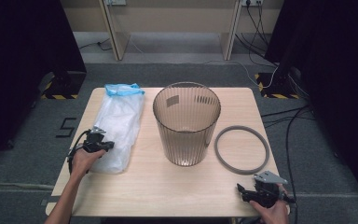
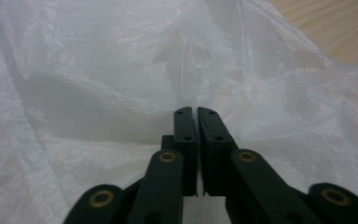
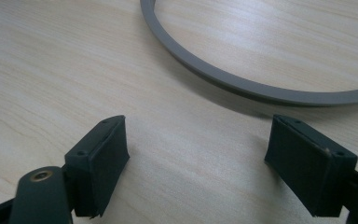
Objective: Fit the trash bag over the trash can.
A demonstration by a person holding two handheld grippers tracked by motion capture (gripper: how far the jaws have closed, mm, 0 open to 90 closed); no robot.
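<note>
My left gripper [image 1: 103, 145] has its jaws pressed together on a fold of the plastic bag [image 1: 119, 128], at the bag's near end; the bag's long axis runs from there toward twelve o'clock, ending in blue ties. The ribbed bin [image 1: 186, 122] stands at about two o'clock from that gripper, so I judge the left hand nearer; my right gripper [image 1: 242, 192] rests spread wide, holding nothing, near the grey ring [image 1: 241, 150].

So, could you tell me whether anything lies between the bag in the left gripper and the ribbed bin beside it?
Nothing visible does. The left gripper is shut on the plastic bag, and only bare table lies between the bag and the bin. The grey ring lies on the bin's far side.
</note>
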